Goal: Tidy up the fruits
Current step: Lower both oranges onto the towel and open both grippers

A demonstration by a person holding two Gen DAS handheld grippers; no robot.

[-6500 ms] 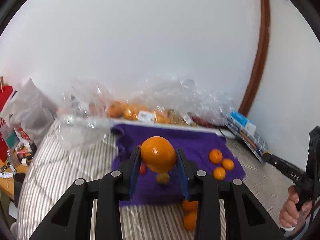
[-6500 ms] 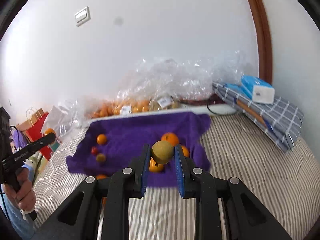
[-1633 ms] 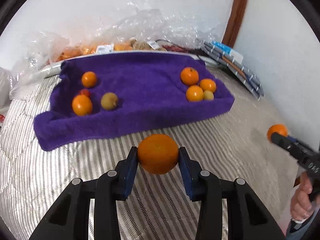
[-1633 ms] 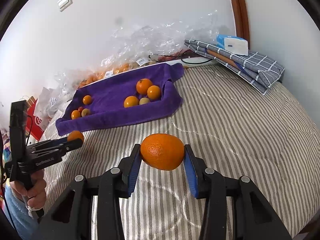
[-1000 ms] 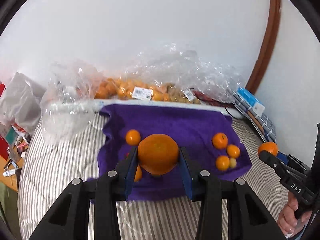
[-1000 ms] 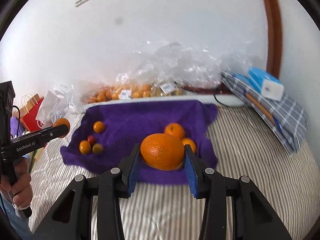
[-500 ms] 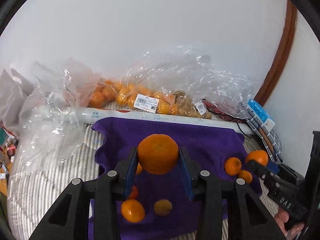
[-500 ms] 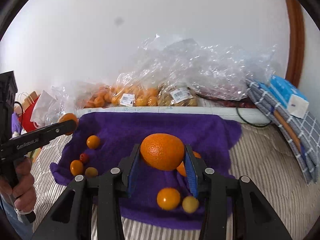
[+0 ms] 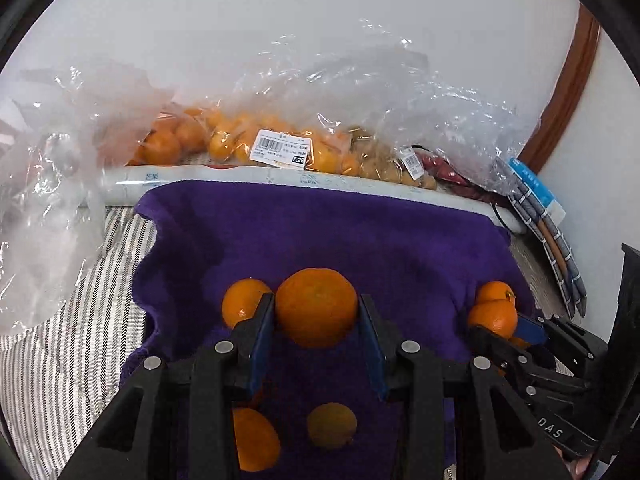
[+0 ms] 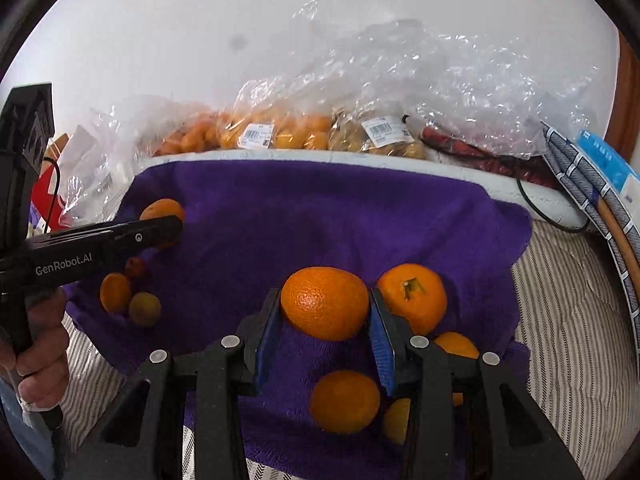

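Left tongs (image 9: 316,326) clenched on an orange (image 9: 316,307), blue pads flat against both its sides, held over the left part of the purple towel (image 9: 320,232). Right tongs (image 10: 325,328) likewise clenched on a second orange (image 10: 325,303), over the right part of the towel.

Towel lies on a striped bed (image 10: 576,320).

Left group, seen from the left wrist: mandarin (image 9: 242,302) just behind the left finger, another mandarin (image 9: 254,444) below the tongs, a dull yellow-green fruit (image 9: 331,425) beside it. Right wrist view also shows a small red fruit (image 10: 135,267) in that group, partly behind the left tongs' arm.

Right group, from the right wrist: a stemmed mandarin (image 10: 414,297) just beside the right finger, one mandarin (image 10: 345,401) below the held orange, more orange fruit partly hidden behind the right finger. Cannot tell how many.

The two groups sit well apart, with bare towel between.

Behind the towel, along the wall: clear plastic bags (image 9: 280,148) of oranges and brownish fruit with price labels. Folded checked cloth (image 10: 592,184) at far right.

Person's hand (image 10: 36,344) grips the left tool's handle at the left edge of the right wrist view.
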